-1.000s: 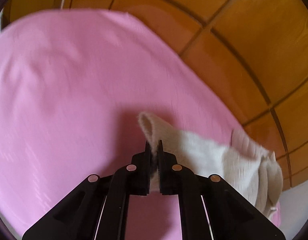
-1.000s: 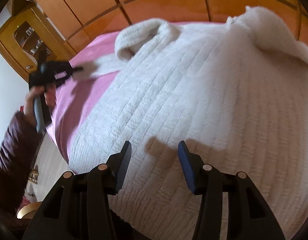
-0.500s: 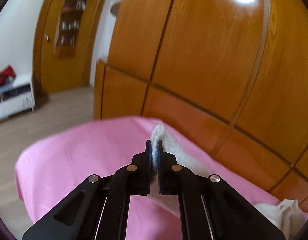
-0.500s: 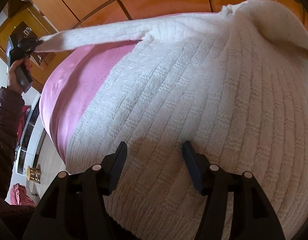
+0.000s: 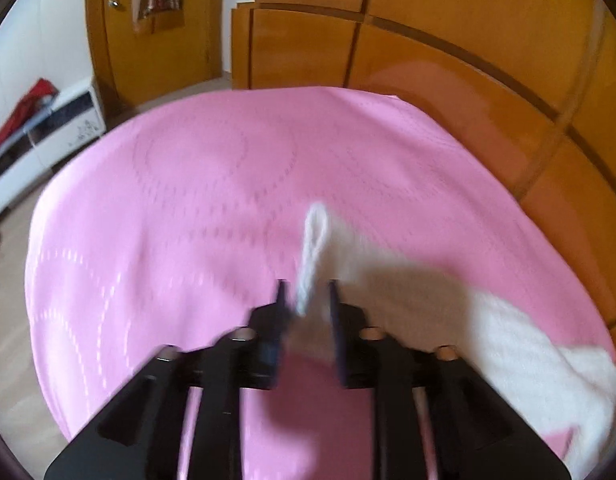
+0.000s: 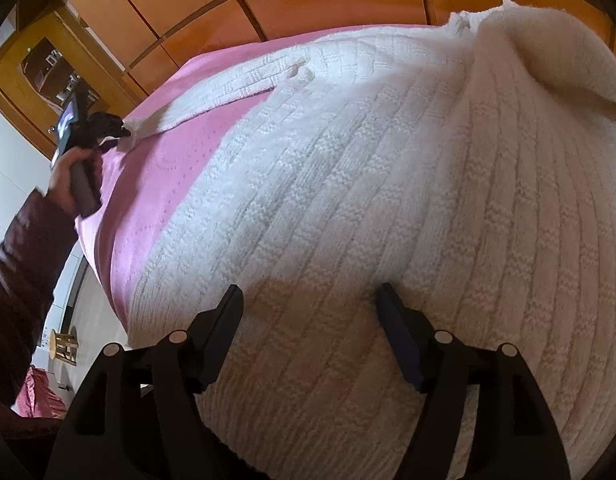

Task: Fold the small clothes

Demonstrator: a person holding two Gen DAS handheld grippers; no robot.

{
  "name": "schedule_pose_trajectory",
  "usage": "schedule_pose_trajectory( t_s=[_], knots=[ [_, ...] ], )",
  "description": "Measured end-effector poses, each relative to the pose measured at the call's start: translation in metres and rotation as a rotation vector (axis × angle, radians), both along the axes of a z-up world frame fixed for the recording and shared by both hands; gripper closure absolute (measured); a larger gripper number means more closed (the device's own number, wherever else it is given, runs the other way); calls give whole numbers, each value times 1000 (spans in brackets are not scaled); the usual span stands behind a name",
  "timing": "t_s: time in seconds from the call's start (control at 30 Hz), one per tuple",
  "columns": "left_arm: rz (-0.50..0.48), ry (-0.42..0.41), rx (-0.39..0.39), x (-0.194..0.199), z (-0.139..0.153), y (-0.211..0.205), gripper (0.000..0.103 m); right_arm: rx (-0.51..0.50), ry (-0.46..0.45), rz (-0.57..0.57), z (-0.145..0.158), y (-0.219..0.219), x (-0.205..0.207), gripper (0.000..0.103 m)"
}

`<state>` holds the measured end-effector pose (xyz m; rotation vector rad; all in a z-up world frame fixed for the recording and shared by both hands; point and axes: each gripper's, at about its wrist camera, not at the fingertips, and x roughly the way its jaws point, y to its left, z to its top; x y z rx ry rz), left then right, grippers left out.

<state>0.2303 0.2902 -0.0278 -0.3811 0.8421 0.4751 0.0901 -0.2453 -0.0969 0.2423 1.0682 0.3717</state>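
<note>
A white knitted sweater lies spread on a pink bedspread. Its sleeve stretches out to the left across the pink cover. In the left wrist view the sleeve's cuff hangs between the fingers of my left gripper, whose jaws stand parted around it. The left gripper also shows in the right wrist view at the cuff end. My right gripper is open and empty, low over the sweater's body.
Orange wooden wardrobe panels run along the far side of the bed. A wooden door and a low white cabinet stand to the left. A small wooden stool is on the floor.
My left gripper has carried the sleeve out to the left, lowered it towards the bedspread and parted its jaws. The right gripper has stayed open over the sweater's body.
</note>
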Motion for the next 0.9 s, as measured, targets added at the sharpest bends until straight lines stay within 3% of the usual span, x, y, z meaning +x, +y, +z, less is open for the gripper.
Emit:
schedule_pose_trajectory(
  t_s=[0.03, 0.07, 0.13, 0.23, 0.4, 0.5, 0.67, 0.77, 0.8, 0.83, 0.87, 0.9],
  knots=[
    [-33, -28, -39, -15, 2, -5, 53, 2, -4, 2, 0, 1, 0, 30],
    [-68, -59, -78, -29, 4, -12, 51, 2, -7, 1, 0, 2, 0, 30],
    [-189, -88, -166, -57, 5, -32, 51, 12, -12, 1, 1, 1, -1, 30],
    [-390, -97, -274, -97, 1, -68, 51, 24, -19, -16, 7, -12, -5, 39],
    [-672, -45, -402, -152, -14, -130, 51, -19, -61, -177, 23, -68, -22, 39],
    [-734, 4, -480, -173, -30, -150, 51, -81, -70, -314, 29, -116, -40, 39],
    [-779, 28, -516, -184, -44, -165, 51, -169, -1, -512, 16, -184, -82, 39],
    [-812, 48, -570, -190, -44, -169, 61, -157, 35, -517, 5, -192, -100, 38],
    [-823, 58, -560, -187, -46, -173, 70, -147, 41, -503, 2, -190, -104, 40],
    [-834, 65, -546, -181, -45, -180, 86, -150, 38, -496, 2, -187, -106, 50],
    [-844, 71, -526, -181, -44, -184, 95, -159, 28, -480, 2, -182, -108, 64],
    [-850, 76, -505, -181, -44, -189, 97, -163, 20, -459, 4, -177, -108, 71]
  ],
)
